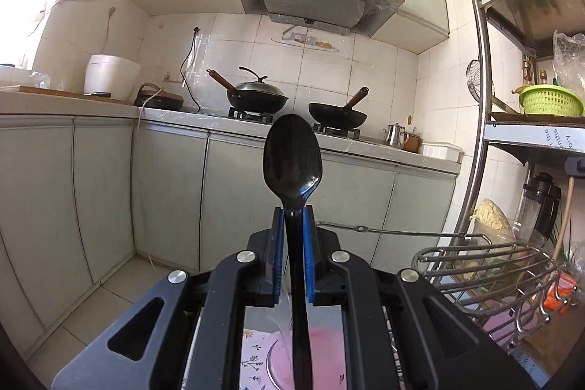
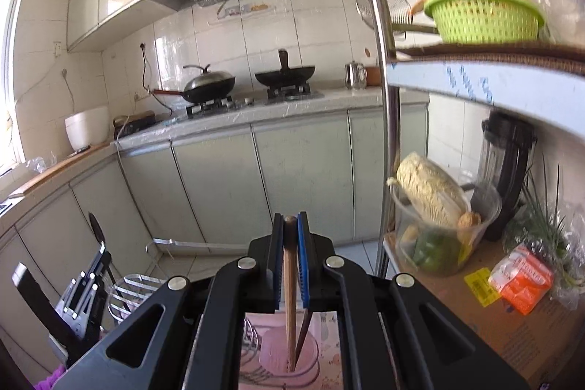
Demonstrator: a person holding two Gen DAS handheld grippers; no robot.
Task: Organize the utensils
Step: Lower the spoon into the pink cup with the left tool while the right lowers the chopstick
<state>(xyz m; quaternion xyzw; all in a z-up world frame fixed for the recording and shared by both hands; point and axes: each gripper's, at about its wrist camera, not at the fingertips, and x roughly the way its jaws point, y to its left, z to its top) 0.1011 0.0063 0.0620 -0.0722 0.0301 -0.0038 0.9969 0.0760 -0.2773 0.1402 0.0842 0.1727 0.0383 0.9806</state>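
My left gripper (image 1: 292,211) is shut on a black plastic spoon (image 1: 292,156). The spoon stands upright with its bowl above the blue pads (image 1: 278,236), and its handle runs down between them. Under it lies a pink holder (image 1: 325,353). My right gripper (image 2: 290,217) is shut on a light wooden chopstick (image 2: 290,265) held upright. A darker chopstick (image 2: 303,331) leans beside the light one below the jaws. The lower ends of both reach into the pink holder (image 2: 272,349). At the left of the right wrist view, the left gripper (image 2: 100,249) shows with the spoon (image 2: 95,227).
A wire dish rack (image 1: 493,273) stands right of the left gripper on a floral cloth (image 1: 252,360). A steel shelf post (image 2: 387,134) rises at the right, and its shelves carry a green basket (image 2: 482,15), a blender (image 2: 508,170) and food tubs. Kitchen cabinets and a stove with two woks (image 1: 336,116) lie ahead.
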